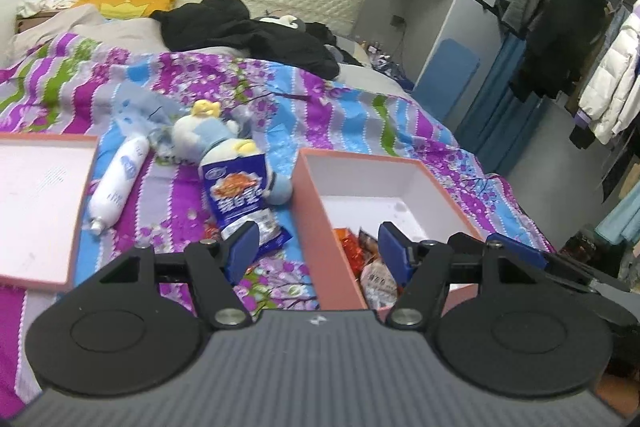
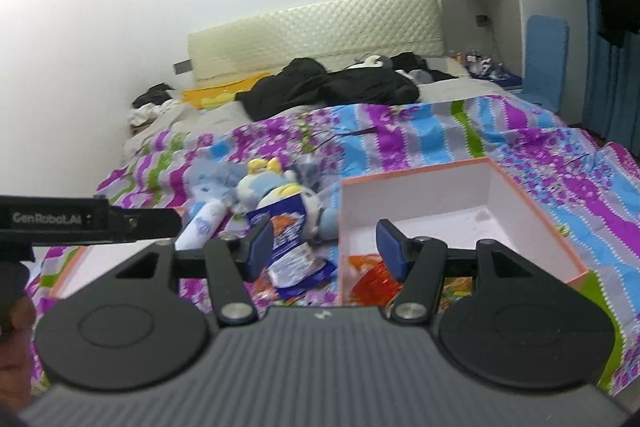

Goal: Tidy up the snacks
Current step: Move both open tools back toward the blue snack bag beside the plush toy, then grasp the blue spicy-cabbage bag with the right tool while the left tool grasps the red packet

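Note:
A pink box (image 1: 316, 211) with a white inside lies open on the flowered bedspread, with several snack packets (image 1: 370, 259) in its near corner. A blue-and-white snack bag (image 1: 244, 203) lies just left of it. My left gripper (image 1: 316, 251) hovers above the box's near left wall, open, with nothing between its blue pads. In the right wrist view the same box (image 2: 532, 203) holds an orange packet (image 2: 370, 277), and the blue bag (image 2: 288, 247) lies to its left. My right gripper (image 2: 320, 247) is open and empty over the box's near left corner.
The pink lid (image 1: 36, 211) lies at the left. A white bottle (image 1: 116, 187) and a plush toy (image 1: 212, 135) lie behind the blue bag. Black clothes (image 1: 248, 31) are piled near the headboard. A clothes rack (image 1: 580, 39) stands right of the bed.

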`<action>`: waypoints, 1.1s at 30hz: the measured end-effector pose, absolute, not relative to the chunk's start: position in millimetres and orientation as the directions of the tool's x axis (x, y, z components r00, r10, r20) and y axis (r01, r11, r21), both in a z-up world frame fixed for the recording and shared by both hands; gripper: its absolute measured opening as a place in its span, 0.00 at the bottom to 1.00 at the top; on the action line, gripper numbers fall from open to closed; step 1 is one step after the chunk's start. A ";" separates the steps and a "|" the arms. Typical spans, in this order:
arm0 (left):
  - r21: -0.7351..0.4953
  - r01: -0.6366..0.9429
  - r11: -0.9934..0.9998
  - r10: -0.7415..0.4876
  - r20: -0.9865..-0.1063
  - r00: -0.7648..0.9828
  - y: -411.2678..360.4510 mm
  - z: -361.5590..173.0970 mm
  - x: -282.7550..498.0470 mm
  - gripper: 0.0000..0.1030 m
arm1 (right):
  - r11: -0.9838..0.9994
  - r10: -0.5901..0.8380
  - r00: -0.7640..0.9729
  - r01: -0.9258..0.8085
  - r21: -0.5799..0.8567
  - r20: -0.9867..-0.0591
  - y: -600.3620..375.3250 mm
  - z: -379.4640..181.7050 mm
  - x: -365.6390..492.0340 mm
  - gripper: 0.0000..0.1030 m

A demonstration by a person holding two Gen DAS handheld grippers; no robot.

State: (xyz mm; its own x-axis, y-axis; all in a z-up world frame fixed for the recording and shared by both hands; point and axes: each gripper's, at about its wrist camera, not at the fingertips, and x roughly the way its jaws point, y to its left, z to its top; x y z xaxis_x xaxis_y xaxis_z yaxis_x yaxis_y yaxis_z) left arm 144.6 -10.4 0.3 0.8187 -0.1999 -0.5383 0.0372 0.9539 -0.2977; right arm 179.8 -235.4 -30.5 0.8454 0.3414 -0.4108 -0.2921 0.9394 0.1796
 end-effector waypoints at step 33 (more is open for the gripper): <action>-0.549 -0.195 0.813 -0.240 -0.620 0.747 128.4 -157.4 194.5 0.67 | 0.910 0.388 0.736 -0.402 0.103 -0.555 -136.2 -113.9 245.4 0.73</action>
